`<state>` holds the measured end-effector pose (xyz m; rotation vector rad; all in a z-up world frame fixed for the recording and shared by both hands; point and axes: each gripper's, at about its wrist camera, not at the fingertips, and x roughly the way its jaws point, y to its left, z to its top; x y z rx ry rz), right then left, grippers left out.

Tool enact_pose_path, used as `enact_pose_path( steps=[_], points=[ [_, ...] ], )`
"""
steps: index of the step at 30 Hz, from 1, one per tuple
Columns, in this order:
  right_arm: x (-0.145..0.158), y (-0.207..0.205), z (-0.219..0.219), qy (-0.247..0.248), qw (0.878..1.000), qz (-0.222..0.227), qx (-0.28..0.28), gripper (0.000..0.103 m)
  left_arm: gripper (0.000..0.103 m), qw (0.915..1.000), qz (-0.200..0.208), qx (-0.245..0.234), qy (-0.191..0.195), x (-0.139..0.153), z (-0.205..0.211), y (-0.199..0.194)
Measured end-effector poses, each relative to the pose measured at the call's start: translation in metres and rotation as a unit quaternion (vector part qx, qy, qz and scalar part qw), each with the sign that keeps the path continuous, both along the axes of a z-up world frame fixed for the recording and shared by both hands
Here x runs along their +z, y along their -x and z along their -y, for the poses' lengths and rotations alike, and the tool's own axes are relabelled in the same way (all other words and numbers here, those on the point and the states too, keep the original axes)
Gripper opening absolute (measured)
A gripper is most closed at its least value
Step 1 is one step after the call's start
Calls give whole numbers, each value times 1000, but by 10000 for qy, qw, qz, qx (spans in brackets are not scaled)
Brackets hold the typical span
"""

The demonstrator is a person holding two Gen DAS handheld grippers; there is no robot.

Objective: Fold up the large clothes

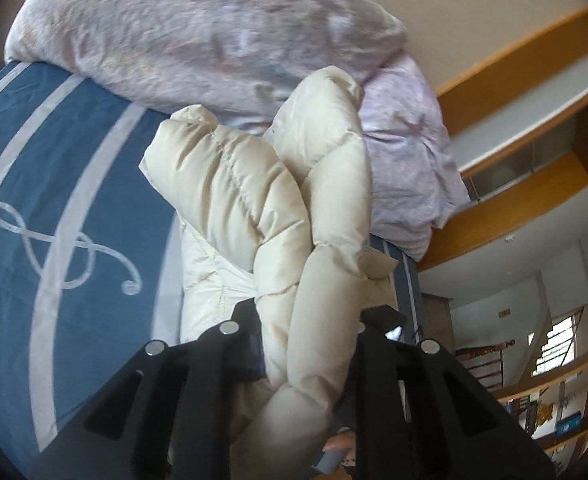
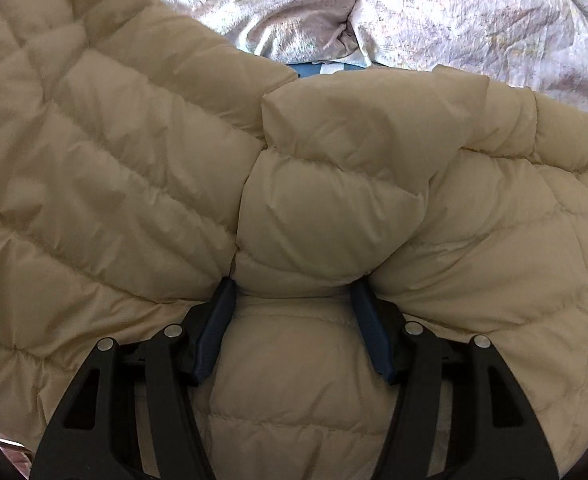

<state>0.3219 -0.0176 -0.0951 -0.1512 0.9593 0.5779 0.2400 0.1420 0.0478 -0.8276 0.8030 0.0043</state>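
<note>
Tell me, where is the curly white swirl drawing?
In the left wrist view, the curly white embroidered swirl sits on the left side, on the blue bedcover with pale stripes, beside the puffy cream quilted jacket and below the crumpled pink duvet.

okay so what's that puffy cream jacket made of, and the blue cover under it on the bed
The puffy cream jacket looks like thin, slightly shiny nylon or polyester shell over down-like fill: stitched channels bulge and crinkle. The blue bed cover looks like matte woven cotton or a blend, with pale printed stripes; its exact fibre cannot be told.
</note>
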Motion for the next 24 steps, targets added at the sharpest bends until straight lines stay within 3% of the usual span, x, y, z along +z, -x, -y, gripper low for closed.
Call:
enact_pose_path(
  steps=[9,24],
  points=[
    [16,-1,26,-409,9989,-218,76,61,19,9997,-53,-82,-209,13,43,-17],
    [38,19,112,-539,9982,215,-160,61,19,9984,-216,-299,-435,20,110,-53]
  ],
)
